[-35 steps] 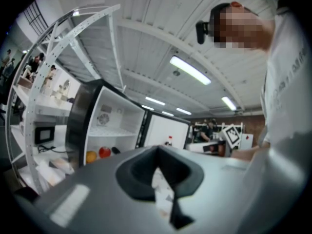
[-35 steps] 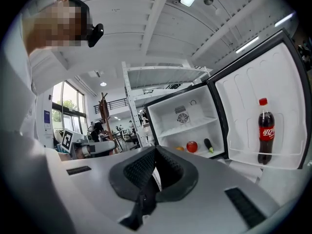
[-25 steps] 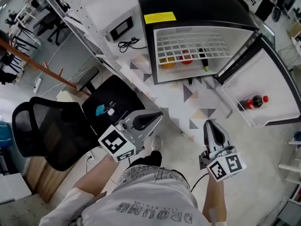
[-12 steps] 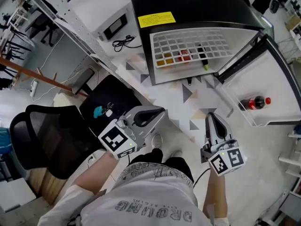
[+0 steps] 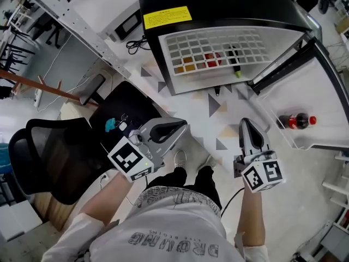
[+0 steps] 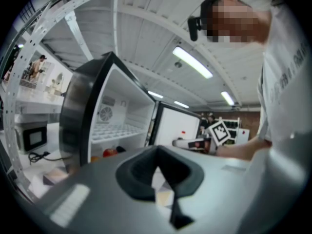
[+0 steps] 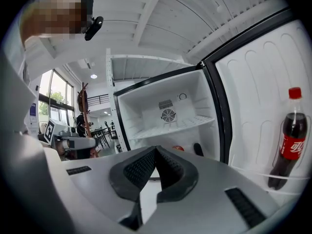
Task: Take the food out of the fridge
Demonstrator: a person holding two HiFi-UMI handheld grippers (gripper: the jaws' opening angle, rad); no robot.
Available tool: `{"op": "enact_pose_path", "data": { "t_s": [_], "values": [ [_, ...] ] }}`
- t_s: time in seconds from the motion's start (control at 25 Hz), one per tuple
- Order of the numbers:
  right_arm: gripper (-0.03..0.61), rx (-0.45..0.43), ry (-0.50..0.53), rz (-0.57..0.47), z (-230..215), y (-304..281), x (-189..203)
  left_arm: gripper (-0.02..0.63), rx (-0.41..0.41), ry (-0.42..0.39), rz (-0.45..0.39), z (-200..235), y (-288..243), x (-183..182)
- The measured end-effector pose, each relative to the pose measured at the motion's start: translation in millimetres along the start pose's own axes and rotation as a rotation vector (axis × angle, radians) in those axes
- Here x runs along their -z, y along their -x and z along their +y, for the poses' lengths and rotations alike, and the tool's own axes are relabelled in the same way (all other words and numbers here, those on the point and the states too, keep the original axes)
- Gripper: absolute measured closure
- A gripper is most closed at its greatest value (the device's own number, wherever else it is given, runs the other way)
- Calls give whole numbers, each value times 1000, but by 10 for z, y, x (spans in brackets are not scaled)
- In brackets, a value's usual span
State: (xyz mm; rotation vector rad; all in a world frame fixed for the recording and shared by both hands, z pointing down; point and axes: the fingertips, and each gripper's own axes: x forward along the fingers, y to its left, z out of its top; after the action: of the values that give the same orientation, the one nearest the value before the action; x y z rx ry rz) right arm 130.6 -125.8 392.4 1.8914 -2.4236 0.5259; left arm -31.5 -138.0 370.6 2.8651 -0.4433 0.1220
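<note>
Okay, fingers of our right gripper are pressed together with nothing in them; left gripper is likewise closed and empty. Food lies ahead, well apart from both, inside the black, white-lined fridge under its white wire shelf. We see a round red fruit, orange pieces beside it, and a dark slim item, long axis front-to-back, green tip toward us. We judge the right nearer and better lined up. Plastic cola bottle lies in the white door rack.
</note>
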Motion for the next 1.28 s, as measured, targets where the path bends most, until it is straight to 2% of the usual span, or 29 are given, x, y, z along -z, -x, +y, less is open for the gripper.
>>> {"op": "enact_pose_path", "data": {
  "t_s": [0.6, 1.28],
  "values": [
    [588, 66, 14, 21, -904, -739, 235, 607, -132, 37, 72, 30, -327, 246],
    [588, 190, 100, 38, -1380, -1582, 532, 607, -176, 82, 136, 155, -236, 579]
  ]
}}
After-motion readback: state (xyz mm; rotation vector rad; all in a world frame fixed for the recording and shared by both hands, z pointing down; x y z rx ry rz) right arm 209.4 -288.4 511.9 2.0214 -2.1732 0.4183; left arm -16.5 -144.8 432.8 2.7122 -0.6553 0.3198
